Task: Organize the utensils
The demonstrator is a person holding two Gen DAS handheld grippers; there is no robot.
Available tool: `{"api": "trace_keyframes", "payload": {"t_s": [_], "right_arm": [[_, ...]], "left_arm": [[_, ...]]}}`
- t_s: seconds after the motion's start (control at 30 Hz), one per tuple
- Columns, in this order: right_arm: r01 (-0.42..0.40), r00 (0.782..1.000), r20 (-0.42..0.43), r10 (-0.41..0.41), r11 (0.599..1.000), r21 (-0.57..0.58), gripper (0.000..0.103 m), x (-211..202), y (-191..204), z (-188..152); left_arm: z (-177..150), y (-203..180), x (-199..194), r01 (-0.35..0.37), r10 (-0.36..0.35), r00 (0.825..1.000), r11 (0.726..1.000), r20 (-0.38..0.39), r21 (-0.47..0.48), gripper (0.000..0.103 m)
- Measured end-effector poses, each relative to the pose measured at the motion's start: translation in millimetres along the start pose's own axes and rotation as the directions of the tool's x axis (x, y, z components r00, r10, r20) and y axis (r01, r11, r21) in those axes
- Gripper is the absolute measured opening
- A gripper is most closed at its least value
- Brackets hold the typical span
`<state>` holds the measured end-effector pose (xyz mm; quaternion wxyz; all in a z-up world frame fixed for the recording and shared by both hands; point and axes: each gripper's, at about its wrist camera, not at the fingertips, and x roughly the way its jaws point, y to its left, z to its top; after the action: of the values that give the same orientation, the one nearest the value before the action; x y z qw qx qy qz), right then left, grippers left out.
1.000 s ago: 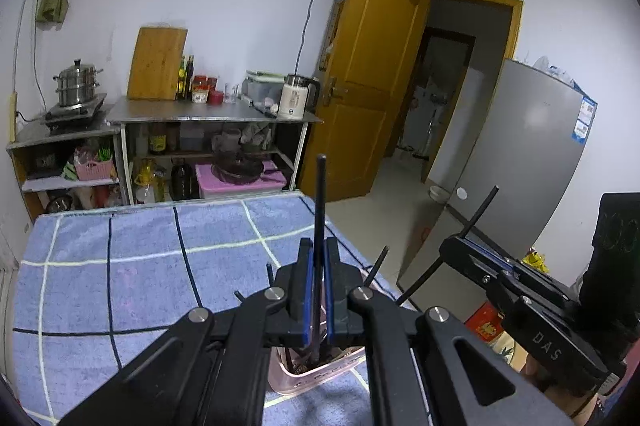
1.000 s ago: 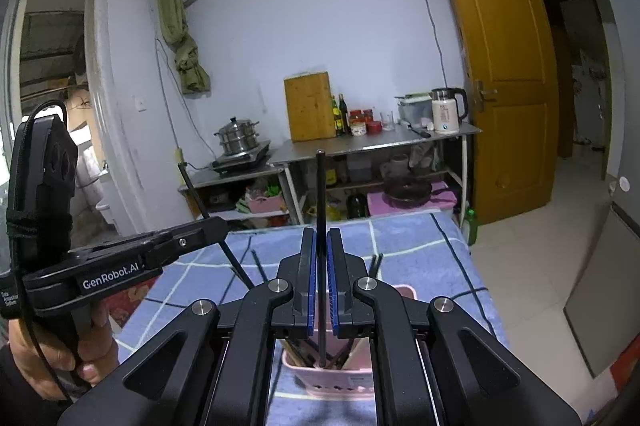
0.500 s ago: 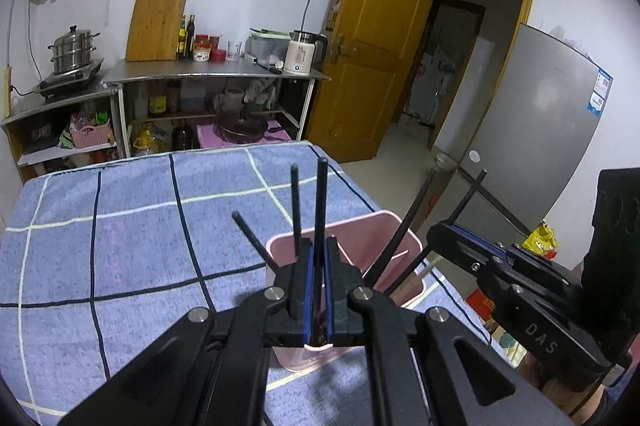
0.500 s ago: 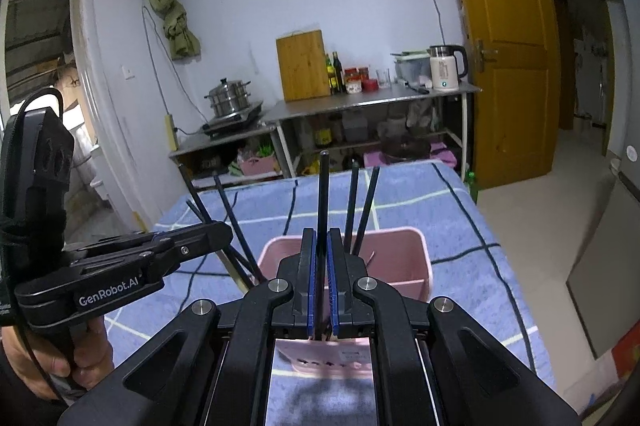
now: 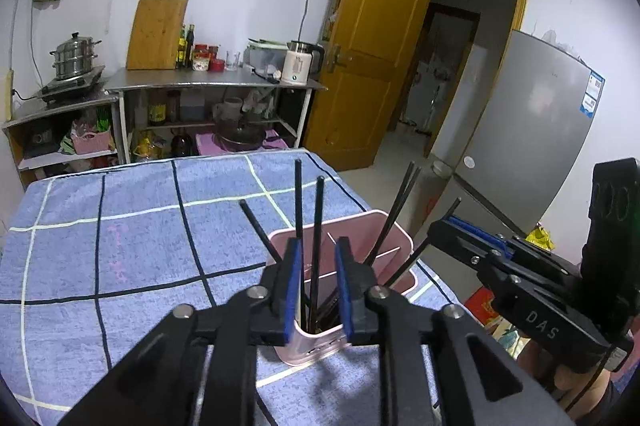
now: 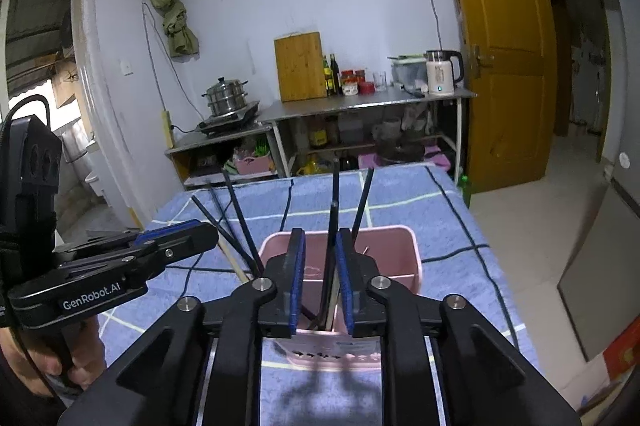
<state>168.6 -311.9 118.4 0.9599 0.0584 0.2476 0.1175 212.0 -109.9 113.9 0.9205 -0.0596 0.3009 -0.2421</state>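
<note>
**Letting two chopsticks drop into the pink holder**

My left gripper (image 5: 316, 286) is spreading its blue pads (image 5: 292, 290); a black chopstick (image 5: 316, 238) stands between them untouched, its lower end already down in the pink holder (image 5: 394, 226). My right gripper (image 6: 320, 282) is opening as well, and its chopstick (image 6: 331, 246) leans close against the right pad, though I judge it loose. The holder sits on the blue checked cloth (image 5: 120, 246) near the table's right edge, with several more black chopsticks fanned out of it and one pale wooden one (image 6: 234, 262) at its left corner.

These sticks should be light, stiff and smooth, likely to slide or swivel in a pinch, so I would take one around mid-length, square across the pads.

Readable writing: "GenRobot.AI" on my left gripper's body, "DAS" on my right one. The fridge sticker (image 5: 595, 94) is too small to read.
</note>
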Motion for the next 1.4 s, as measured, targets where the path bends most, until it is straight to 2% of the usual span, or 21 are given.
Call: {"api": "trace_keyframes", "payload": {"t_s": [0.13,0.27,0.43,0.67,1.2,1.4], "right_arm": [[0.007,1.0,0.02,-0.006,1.0,-0.006,0.021,-15.7,6.3,-2.3],[0.025,0.999,0.04,-0.025,1.0,-0.013,0.024,-30.5,12.4,-6.6],[0.054,0.997,0.061,-0.053,0.998,-0.015,0.026,-50.1,21.0,-22.2],[0.083,0.995,0.061,-0.081,0.996,-0.04,0.027,-65.2,33.6,-49.2],[0.103,0.994,0.038,-0.101,0.993,-0.063,0.027,-84.8,55.1,-135.0],[0.117,0.993,0.039,-0.115,0.991,-0.06,0.027,-92.7,55.4,-148.8]], "left_arm": [[-0.8,1.8,-14.0,-0.002,0.002,1.0,1.0,0.024,-0.007,0.025],[-7.6,-0.5,-28.1,-0.012,0.012,0.999,1.0,0.046,-0.002,0.035],[-22.7,-3.6,-45.1,-0.036,0.035,0.996,0.999,0.077,0.013,0.04],[-54.2,-10.8,-65.6,-0.085,0.079,0.99,0.995,0.121,0.046,0.052],[-132.1,-10.0,-94.0,-0.169,0.157,0.971,0.984,0.179,0.056,0.054],[-153.9,-9.8,-100.1,-0.168,0.156,0.971,0.984,0.18,0.055,0.054]]}}
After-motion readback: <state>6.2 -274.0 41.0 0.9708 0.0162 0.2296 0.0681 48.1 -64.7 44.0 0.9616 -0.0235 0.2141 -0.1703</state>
